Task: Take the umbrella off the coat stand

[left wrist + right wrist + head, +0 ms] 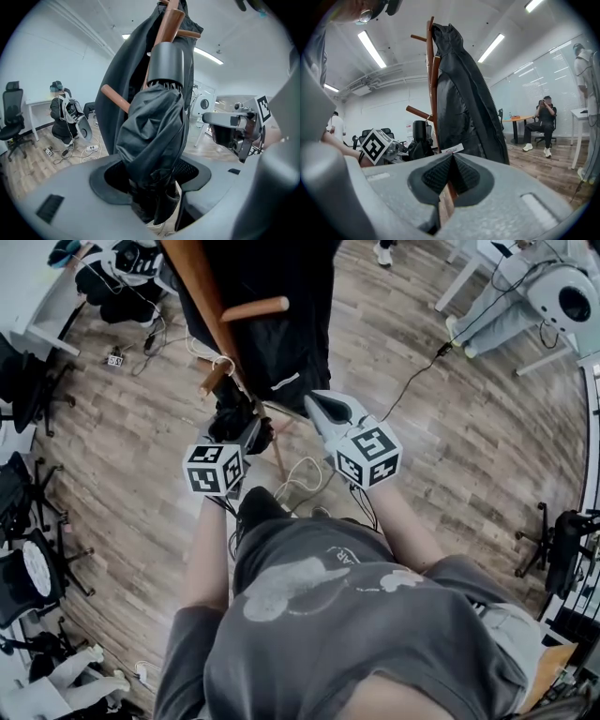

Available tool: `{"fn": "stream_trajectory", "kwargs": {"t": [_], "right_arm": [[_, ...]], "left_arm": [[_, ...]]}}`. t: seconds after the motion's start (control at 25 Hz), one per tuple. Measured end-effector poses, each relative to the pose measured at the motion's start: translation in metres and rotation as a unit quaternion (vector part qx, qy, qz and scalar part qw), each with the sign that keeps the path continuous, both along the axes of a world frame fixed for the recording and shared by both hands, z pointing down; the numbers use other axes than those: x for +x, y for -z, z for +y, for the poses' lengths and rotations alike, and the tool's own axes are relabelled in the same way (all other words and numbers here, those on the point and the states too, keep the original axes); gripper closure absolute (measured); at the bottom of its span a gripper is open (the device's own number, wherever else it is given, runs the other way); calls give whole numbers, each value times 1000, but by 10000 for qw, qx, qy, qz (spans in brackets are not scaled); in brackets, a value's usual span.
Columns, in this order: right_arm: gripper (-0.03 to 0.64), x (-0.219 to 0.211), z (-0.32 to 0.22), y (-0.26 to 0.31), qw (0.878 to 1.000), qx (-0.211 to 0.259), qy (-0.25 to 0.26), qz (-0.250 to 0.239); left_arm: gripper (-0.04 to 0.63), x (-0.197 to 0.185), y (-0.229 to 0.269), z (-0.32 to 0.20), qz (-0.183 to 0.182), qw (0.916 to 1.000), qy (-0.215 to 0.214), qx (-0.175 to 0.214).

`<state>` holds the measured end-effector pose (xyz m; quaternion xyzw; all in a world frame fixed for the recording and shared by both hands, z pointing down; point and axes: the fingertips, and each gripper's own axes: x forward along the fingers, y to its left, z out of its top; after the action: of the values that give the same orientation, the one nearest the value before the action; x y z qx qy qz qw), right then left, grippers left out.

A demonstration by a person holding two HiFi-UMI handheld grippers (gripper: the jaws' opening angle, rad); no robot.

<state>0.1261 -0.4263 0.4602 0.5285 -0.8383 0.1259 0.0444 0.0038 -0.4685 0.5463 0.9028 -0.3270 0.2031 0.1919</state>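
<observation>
A folded black umbrella point(150, 136) with a grey cylindrical handle point(166, 63) hangs against the brown wooden coat stand point(165, 26), beside one of its pegs point(115, 97). My left gripper point(152, 183) has its jaws closed round the umbrella's folded cloth, and both pads press on it. In the head view the left gripper point(242, 432) is at the umbrella point(234, 413), below the stand's pole point(202, 287). My right gripper point(316, 405) hovers just to the right, shut with nothing in it. In the right gripper view its pads point(440, 173) meet, with the umbrella point(419, 140) left of them.
A black coat point(461, 103) hangs on the stand and fills the space behind the umbrella. Cables point(298, 474) lie on the wooden floor by the stand's base. Office chairs point(33, 568) stand at the left, and a seated person point(543, 122) is at a table on the right.
</observation>
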Motion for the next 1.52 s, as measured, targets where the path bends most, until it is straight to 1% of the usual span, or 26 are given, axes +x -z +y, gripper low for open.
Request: {"fn": "stream_trajectory", "kwargs": {"t": [0.12, 0.36, 0.72, 1.16, 1.36, 1.52], "right_arm": [[618, 1, 4, 6, 10000, 54, 27, -9], [618, -5, 13, 13, 9998, 129, 120, -89], [618, -5, 29, 21, 9993, 227, 265, -140], [618, -5, 48, 32, 9982, 320, 485, -162], [618, 12, 60, 36, 9974, 330, 585, -244], [618, 14, 70, 34, 9963, 284, 759, -289]], "left_arm": [[324, -3, 11, 3, 89, 9999, 63, 30], [325, -7, 22, 19, 40, 9999, 27, 111], [325, -16, 34, 39, 127, 9993, 285, 189], [325, -31, 47, 58, 174, 9970, 707, 262], [325, -34, 57, 73, 227, 9934, 1084, 312], [325, -42, 64, 92, 248, 9897, 1370, 346]]}}
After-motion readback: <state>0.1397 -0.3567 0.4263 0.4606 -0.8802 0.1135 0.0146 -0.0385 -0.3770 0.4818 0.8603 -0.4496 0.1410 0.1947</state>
